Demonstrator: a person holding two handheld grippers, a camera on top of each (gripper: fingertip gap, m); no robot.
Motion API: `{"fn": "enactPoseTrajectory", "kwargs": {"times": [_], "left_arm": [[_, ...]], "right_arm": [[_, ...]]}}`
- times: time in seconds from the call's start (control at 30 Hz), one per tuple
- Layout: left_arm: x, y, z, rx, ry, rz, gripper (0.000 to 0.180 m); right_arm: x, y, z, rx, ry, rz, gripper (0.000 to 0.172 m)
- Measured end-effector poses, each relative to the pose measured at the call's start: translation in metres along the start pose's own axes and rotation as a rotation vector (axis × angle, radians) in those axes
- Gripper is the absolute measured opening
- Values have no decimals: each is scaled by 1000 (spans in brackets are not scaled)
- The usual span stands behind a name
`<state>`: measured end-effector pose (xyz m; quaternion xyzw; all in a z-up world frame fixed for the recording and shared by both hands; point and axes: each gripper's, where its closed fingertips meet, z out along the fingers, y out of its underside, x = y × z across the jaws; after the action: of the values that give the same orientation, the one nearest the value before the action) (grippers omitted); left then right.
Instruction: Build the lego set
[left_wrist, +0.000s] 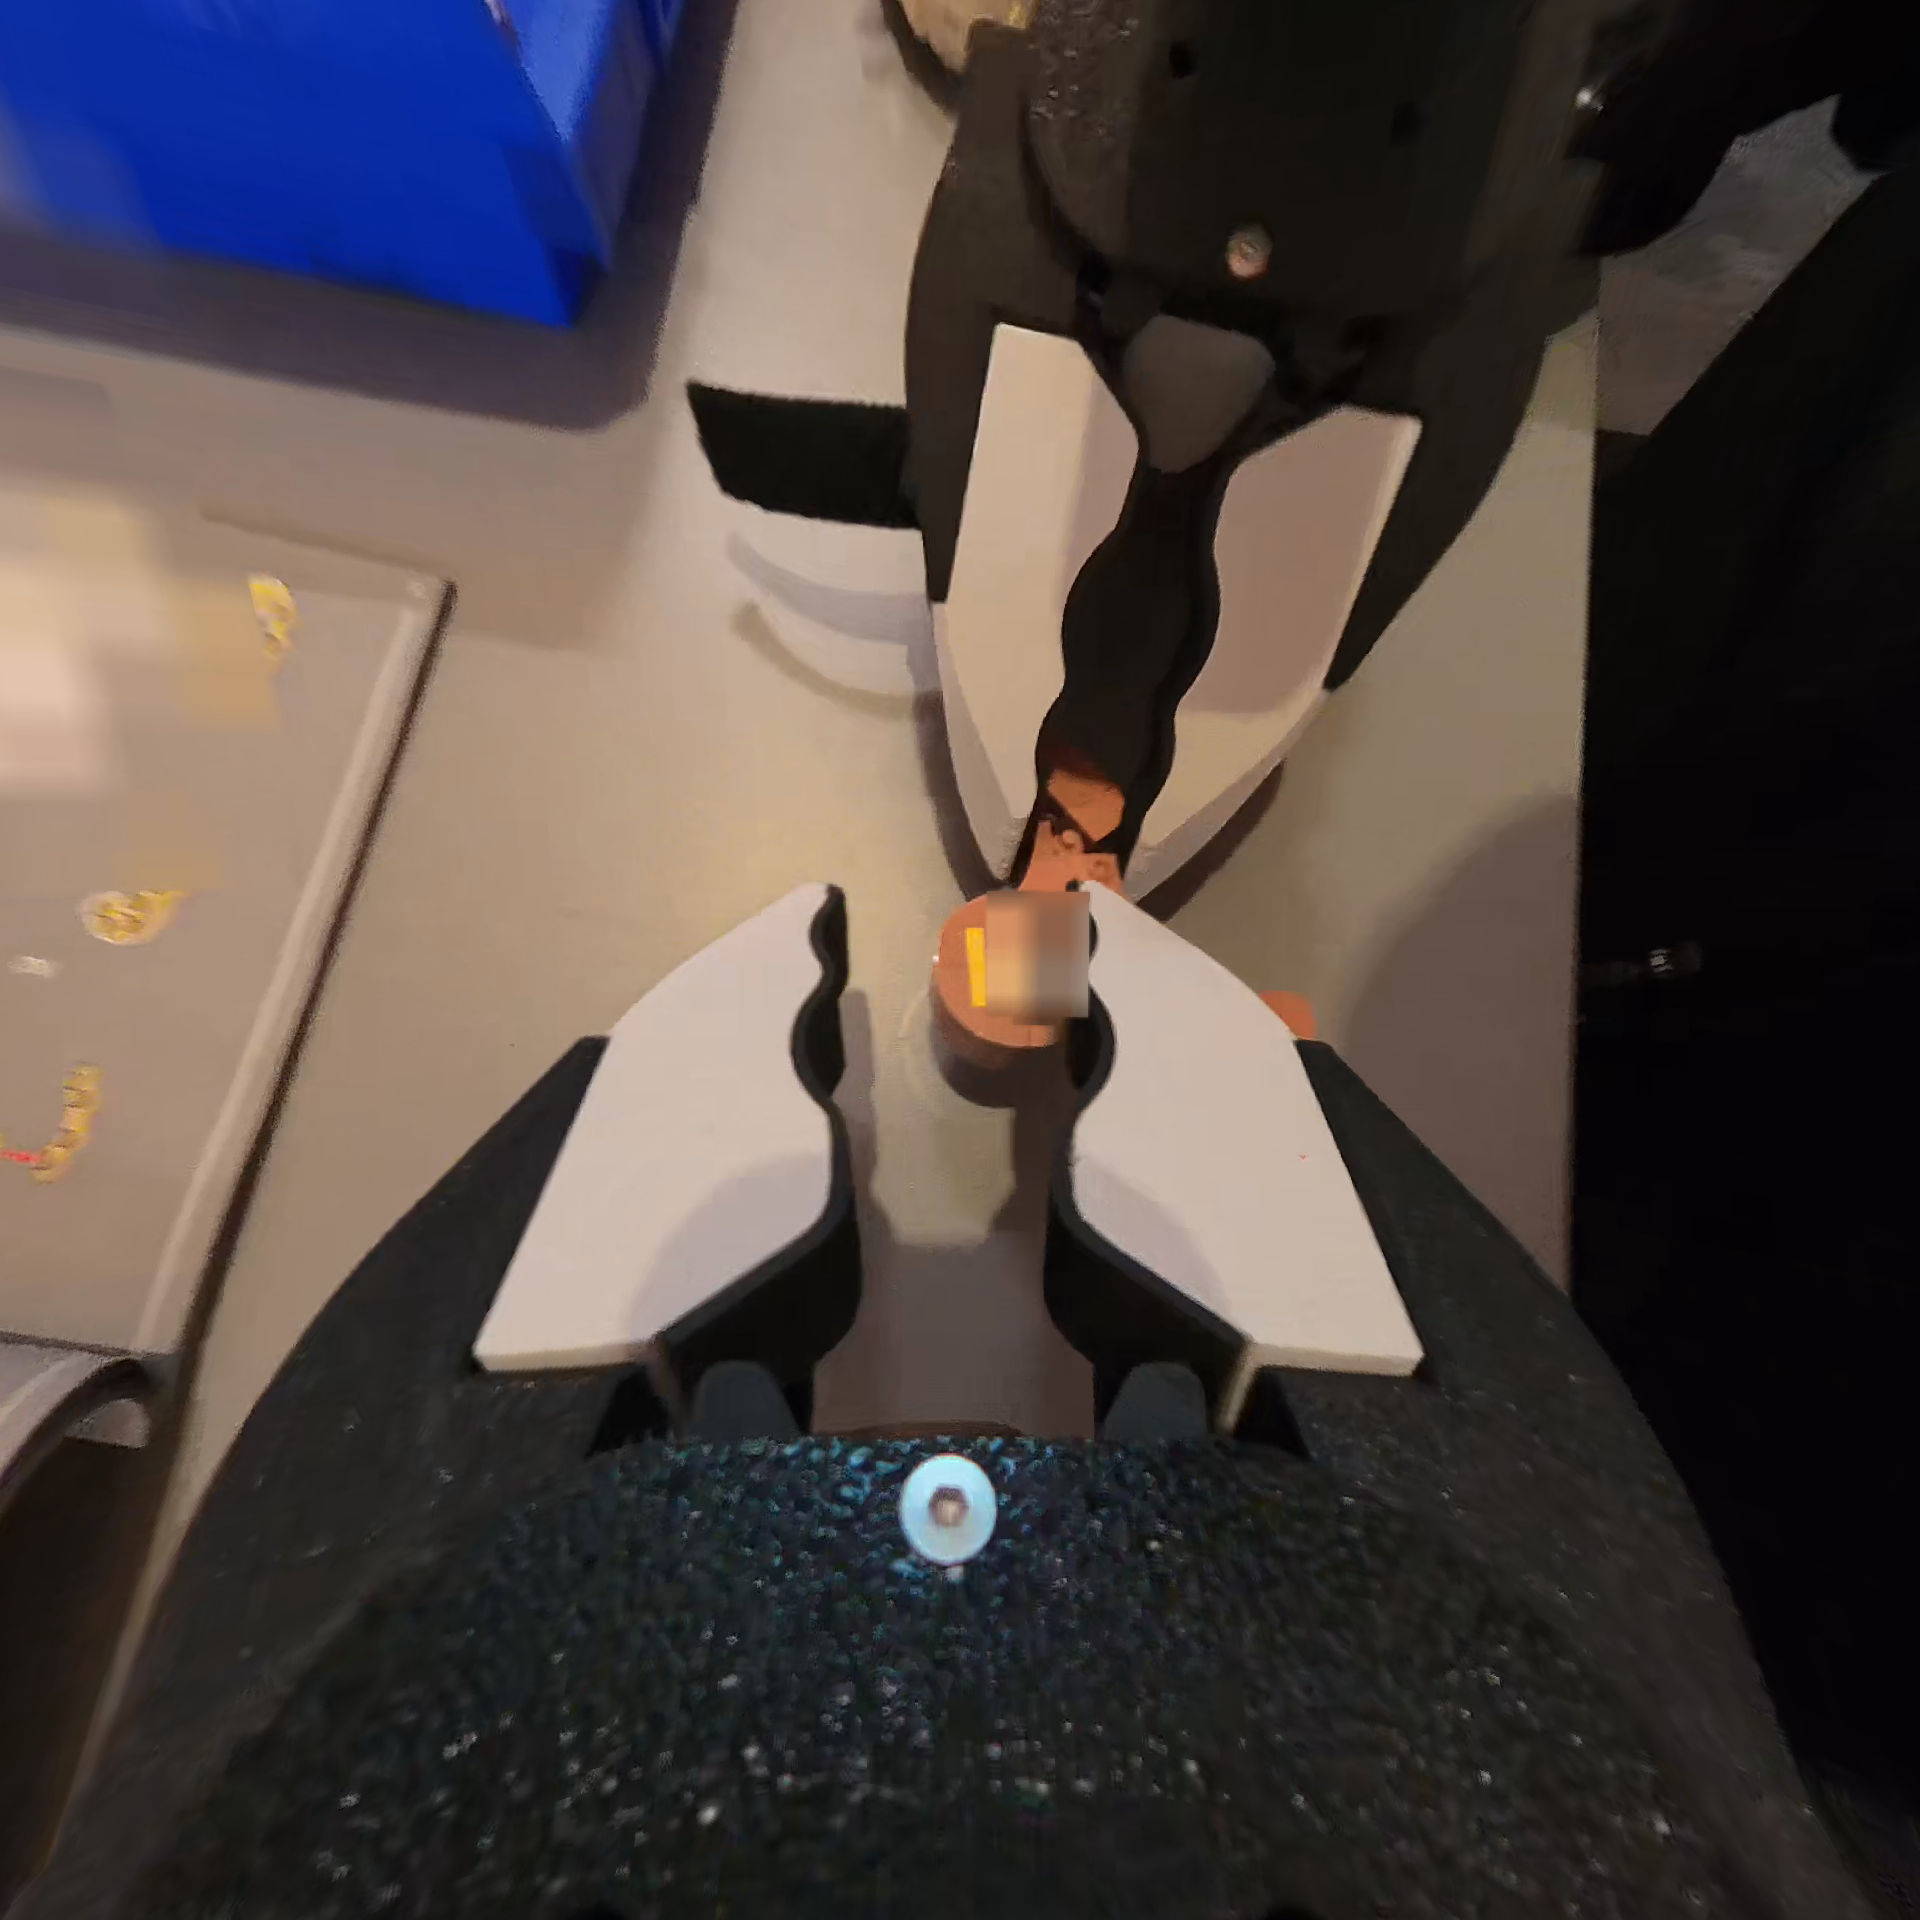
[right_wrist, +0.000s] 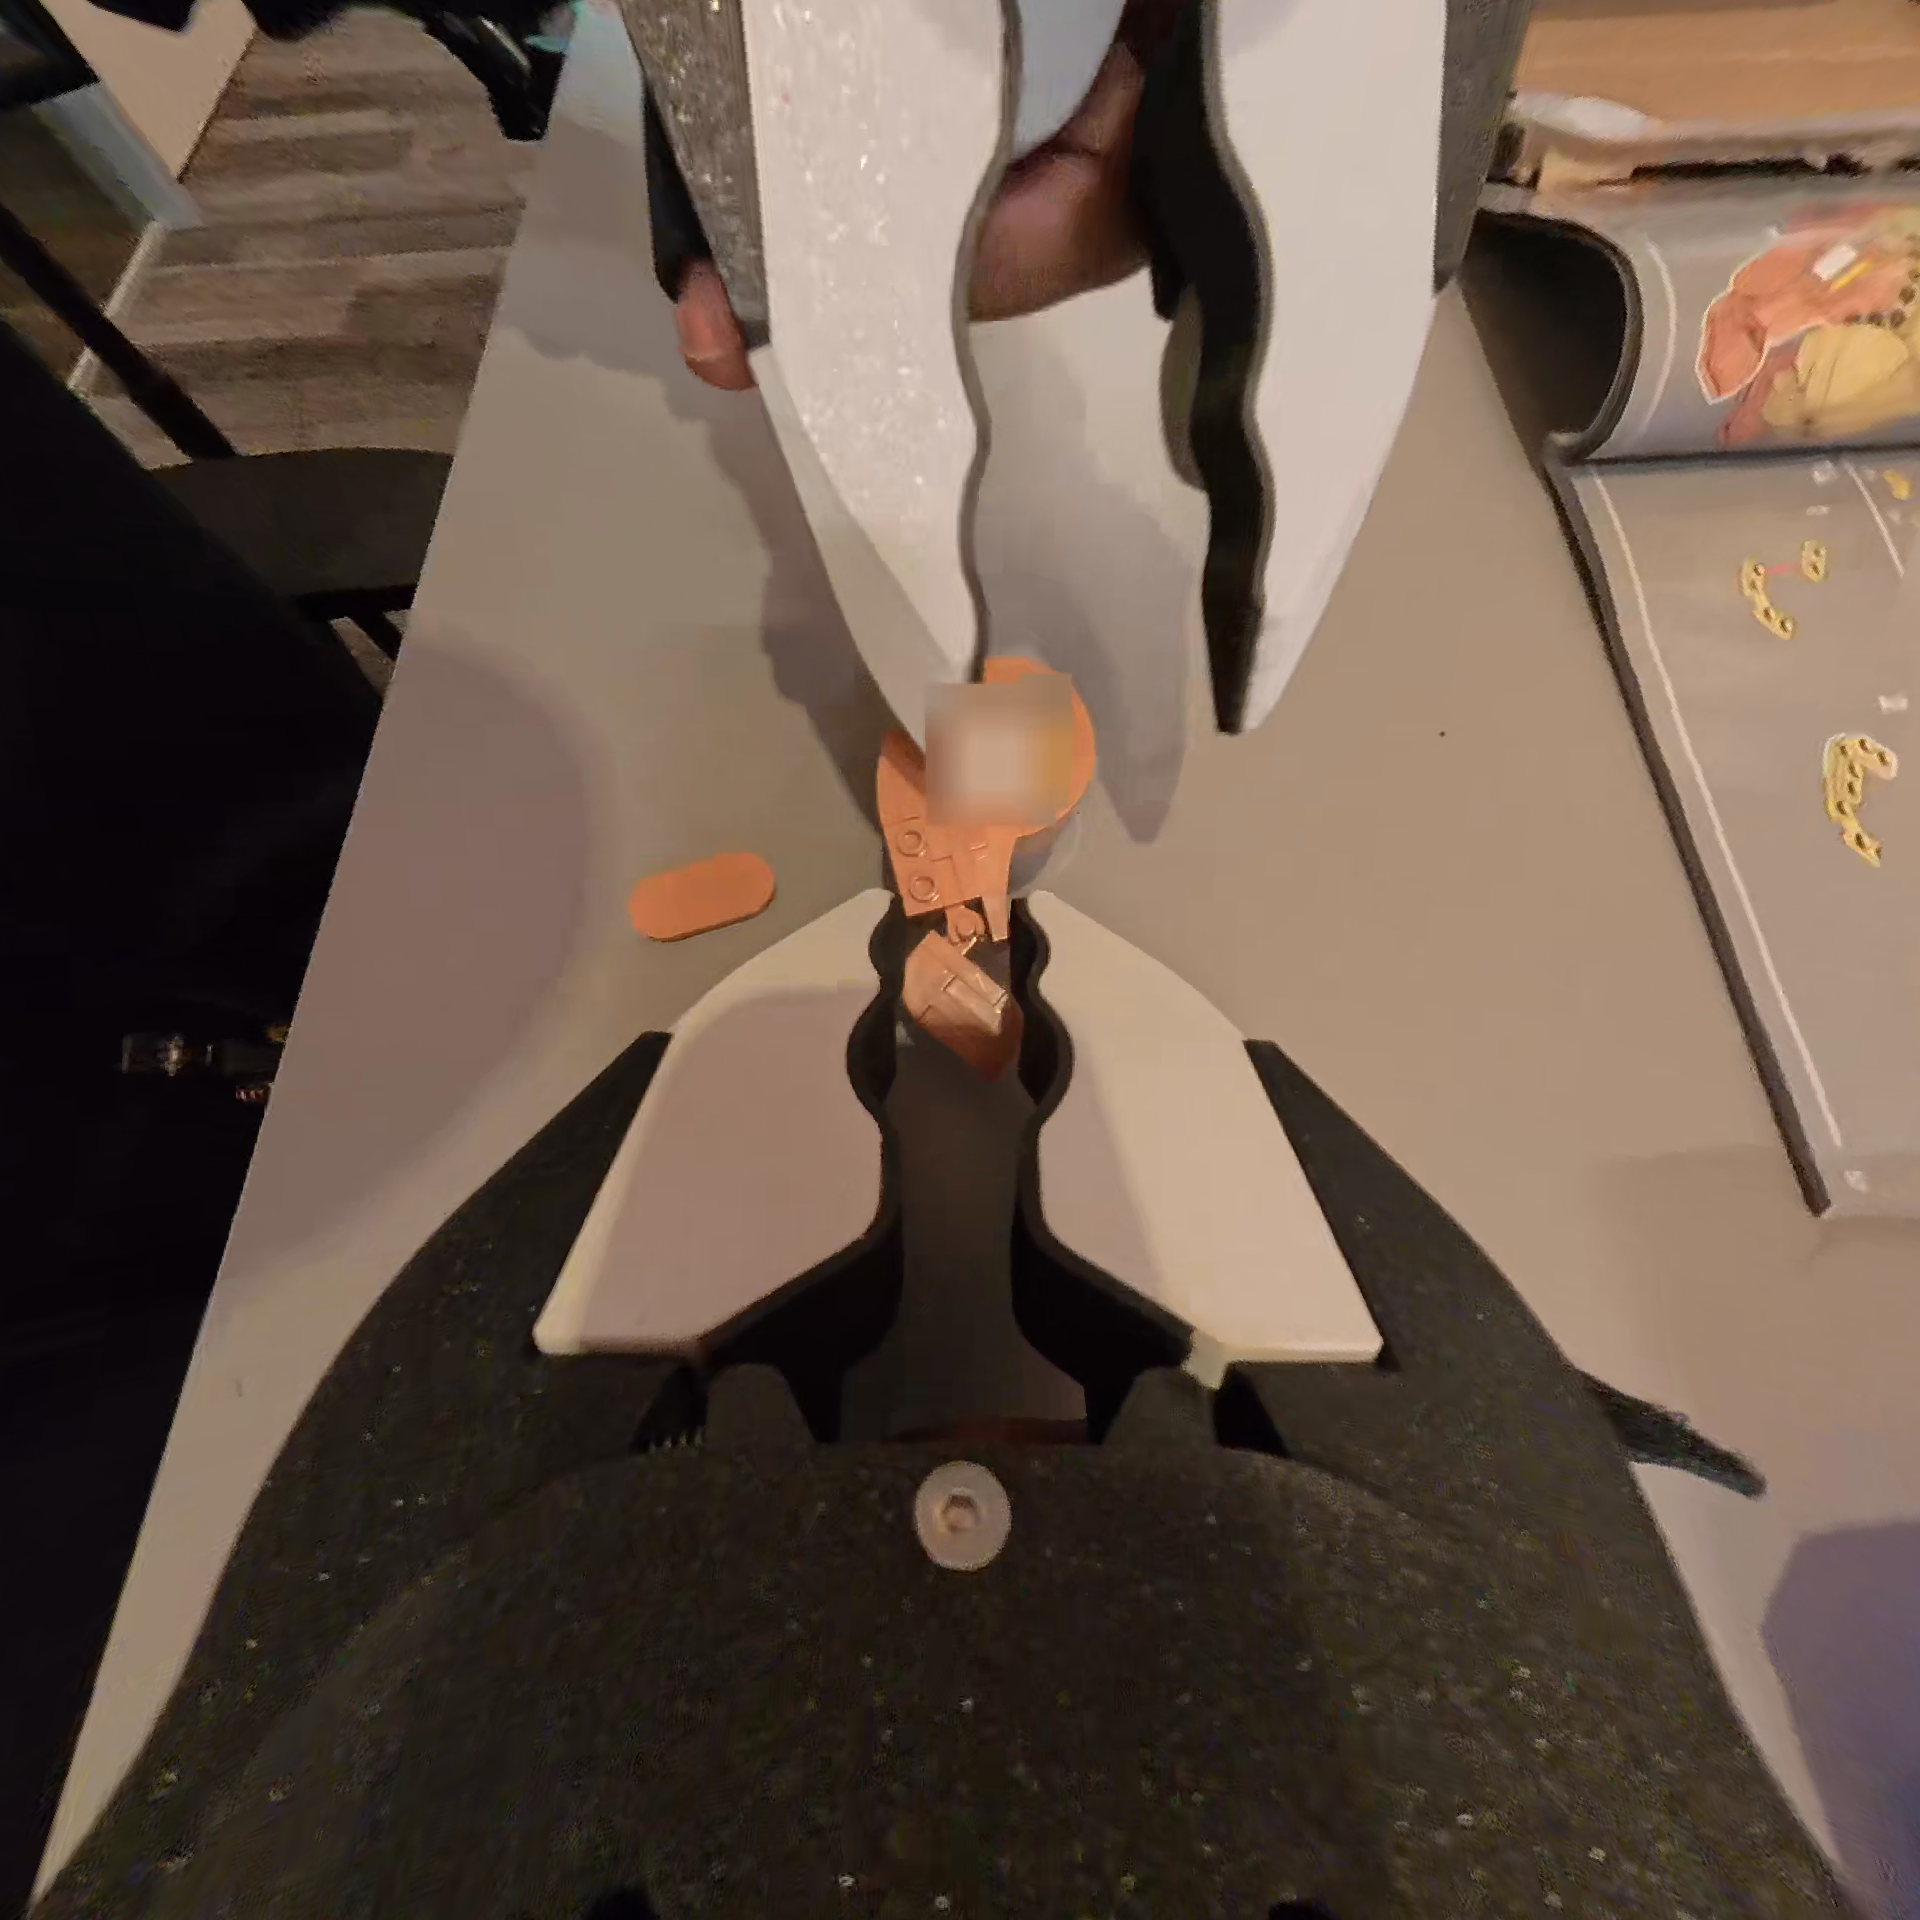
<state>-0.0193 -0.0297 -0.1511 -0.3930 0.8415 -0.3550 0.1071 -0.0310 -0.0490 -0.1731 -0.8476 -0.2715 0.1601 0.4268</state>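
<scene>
Copper brick model (right_wrist: 951, 883) — right tool's (right_wrist: 954, 940) grip

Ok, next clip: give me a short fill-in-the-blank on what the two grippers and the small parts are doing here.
1. The right gripper grips a brick-built assembly coloured ____.
2. The left gripper has its jaws ____, with a gap between one finger and the round piece.
3. A loose flat oval piece lies on the ____.
4. An open booklet lies to the ____ in the right wrist view.

Missing words: orange; open; table; right
</scene>
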Motion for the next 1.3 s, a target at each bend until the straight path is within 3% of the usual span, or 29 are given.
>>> {"fn": "enactPoseTrajectory", "kwargs": {"times": [0.13,0.23,0.43,0.63,0.73,0.9,1.07,1.3], "left_arm": [[7,6,-7,160,25,203,62],[12,8,-4,239,39,281,64],[13,1,-2,336,68,358,40],[-20,-7,-20,488,-98,330,40],[-38,-9,-39,525,-255,334,40],[-41,-14,-46,569,-309,261,40],[-27,-15,-41,561,-326,309,40],[-15,-15,-35,491,-336,307,40]], "right_arm": [[-1,-4,-3,40,-75,-68,19],[-3,-13,-3,79,-127,-99,19],[7,-20,-2,74,-128,-161,19],[39,-14,-22,-48,197,-108,41],[3,-1,-19,-106,211,-126,40],[-66,17,17,-244,121,-258,44],[-81,5,27,-202,83,-238,49],[-87,13,31,-261,40,-67,57]]}}
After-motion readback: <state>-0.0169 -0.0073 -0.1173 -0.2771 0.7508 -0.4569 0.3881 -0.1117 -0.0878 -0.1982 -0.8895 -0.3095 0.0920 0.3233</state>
